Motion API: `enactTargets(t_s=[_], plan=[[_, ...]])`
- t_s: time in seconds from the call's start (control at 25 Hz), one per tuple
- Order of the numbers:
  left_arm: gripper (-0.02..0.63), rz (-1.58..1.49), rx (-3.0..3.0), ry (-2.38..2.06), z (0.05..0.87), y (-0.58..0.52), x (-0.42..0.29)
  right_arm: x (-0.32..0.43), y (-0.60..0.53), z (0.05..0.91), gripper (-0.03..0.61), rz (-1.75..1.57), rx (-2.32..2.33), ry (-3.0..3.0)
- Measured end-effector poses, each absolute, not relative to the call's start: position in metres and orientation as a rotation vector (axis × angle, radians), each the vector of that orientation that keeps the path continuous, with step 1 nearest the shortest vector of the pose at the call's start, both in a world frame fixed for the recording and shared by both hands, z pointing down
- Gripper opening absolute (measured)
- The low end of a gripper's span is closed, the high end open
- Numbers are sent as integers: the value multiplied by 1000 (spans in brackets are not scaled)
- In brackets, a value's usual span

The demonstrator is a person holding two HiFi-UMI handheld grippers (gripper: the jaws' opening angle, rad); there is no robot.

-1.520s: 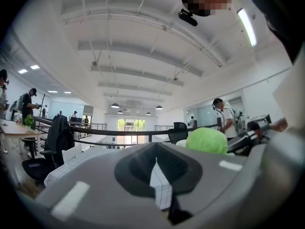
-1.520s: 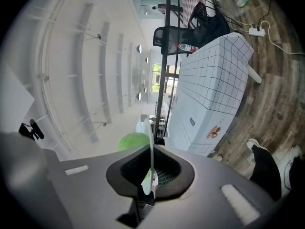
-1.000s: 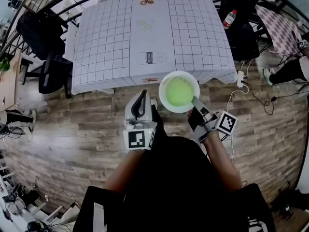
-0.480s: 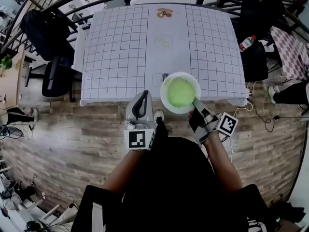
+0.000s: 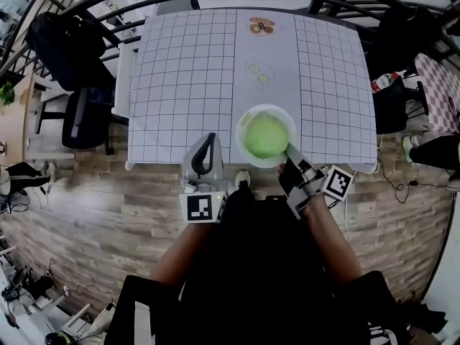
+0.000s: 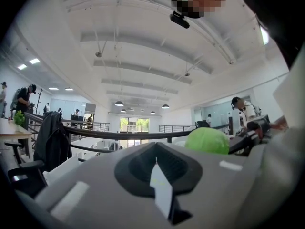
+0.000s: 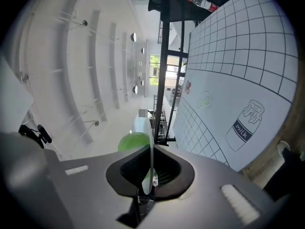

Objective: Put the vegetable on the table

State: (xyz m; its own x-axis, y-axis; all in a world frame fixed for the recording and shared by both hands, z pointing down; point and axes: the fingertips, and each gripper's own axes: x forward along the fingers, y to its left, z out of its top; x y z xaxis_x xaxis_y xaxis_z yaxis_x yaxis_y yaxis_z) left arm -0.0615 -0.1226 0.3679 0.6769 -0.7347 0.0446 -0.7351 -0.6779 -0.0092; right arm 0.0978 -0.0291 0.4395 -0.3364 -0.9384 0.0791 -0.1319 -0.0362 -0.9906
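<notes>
At the tips of your right gripper (image 5: pixel 290 157) sits the near rim of a white bowl (image 5: pixel 239 130). The jaws are clamped on that rim; in the right gripper view it runs edge-on as a thin white line (image 7: pixel 150 168) down the middle of the closed jaws. The vegetable (image 5: pixel 265 136), a round pale-green head, lies in the bowl just ahead of those jaws and peeks over them (image 7: pixel 133 141) in that view.

Off to the left of the bowl, your left gripper (image 5: pixel 210 144) points forward with its jaws together. It holds nothing of the task and stands apart from the rim. From there the vegetable (image 6: pixel 207 140) shows ahead and to the right.

Beyond both tools lies the table (image 5: pixel 187 70) with its checked cloth. From the head view the bowl hangs over the table's near edge, but it seems to be carried on the one grip and not set down. Whether its base touches the cloth I cannot tell.

So, by my reading, the pick-up and the carry to the table are done. What is left is to bring the bowl further in over the cloth, lower it until it rests flat, open the right jaws and draw back. A one-sided grip on a rim can let the bowl tip, so keep it level.
</notes>
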Motion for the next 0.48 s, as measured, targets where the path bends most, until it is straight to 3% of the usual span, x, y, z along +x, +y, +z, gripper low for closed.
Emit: enactTargets(t_s=[0.48], plan=[[8, 93, 2785, -1346, 384, -181, -65, 100, -98, 465, 6, -1472, -1173, 1595]])
